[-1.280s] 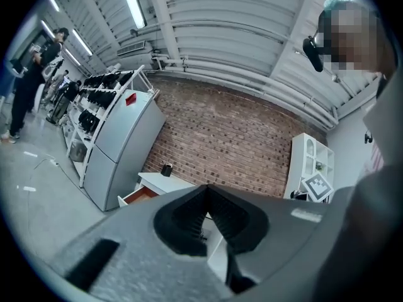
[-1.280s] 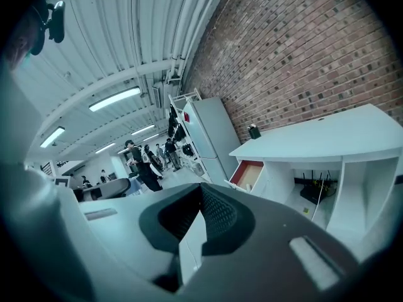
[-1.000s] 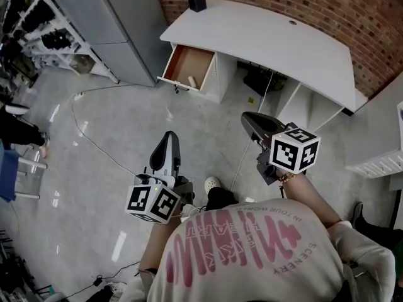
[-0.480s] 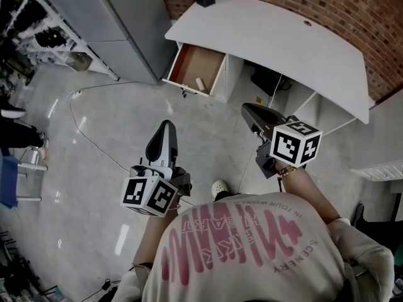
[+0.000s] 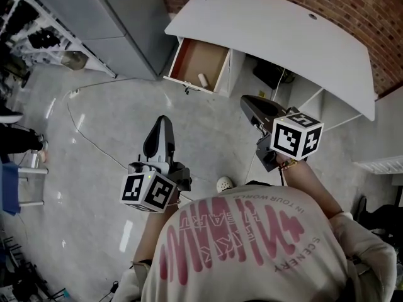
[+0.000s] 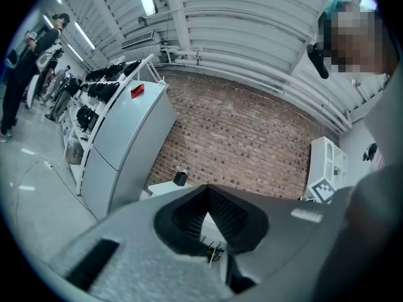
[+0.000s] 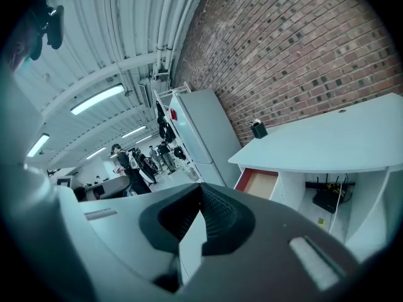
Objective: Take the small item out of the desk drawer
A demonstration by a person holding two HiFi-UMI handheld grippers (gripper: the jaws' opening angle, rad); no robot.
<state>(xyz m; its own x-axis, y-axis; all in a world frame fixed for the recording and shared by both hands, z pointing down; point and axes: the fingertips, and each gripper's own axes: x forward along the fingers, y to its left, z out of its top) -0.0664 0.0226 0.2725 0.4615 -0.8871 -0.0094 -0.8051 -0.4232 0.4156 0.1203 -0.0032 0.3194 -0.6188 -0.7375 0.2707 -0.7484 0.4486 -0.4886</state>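
Head view shows the left tool [image 5: 162, 123] and right tool [image 5: 247, 102] closed and empty, well apart from the table [image 5: 277, 30], whose open drawer [image 5: 194, 56] holds a small item [image 5: 203, 79].

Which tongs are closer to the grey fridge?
Left. The left tongs are short of the grey fridge, to its right; the right tongs are farther right, facing the desk.

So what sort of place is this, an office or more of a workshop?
Probably a lab or workshop space rather than a plain office: a white desk against a bare brick wall, open racks of equipment beside a grey cabinet, and exposed ceiling pipes.
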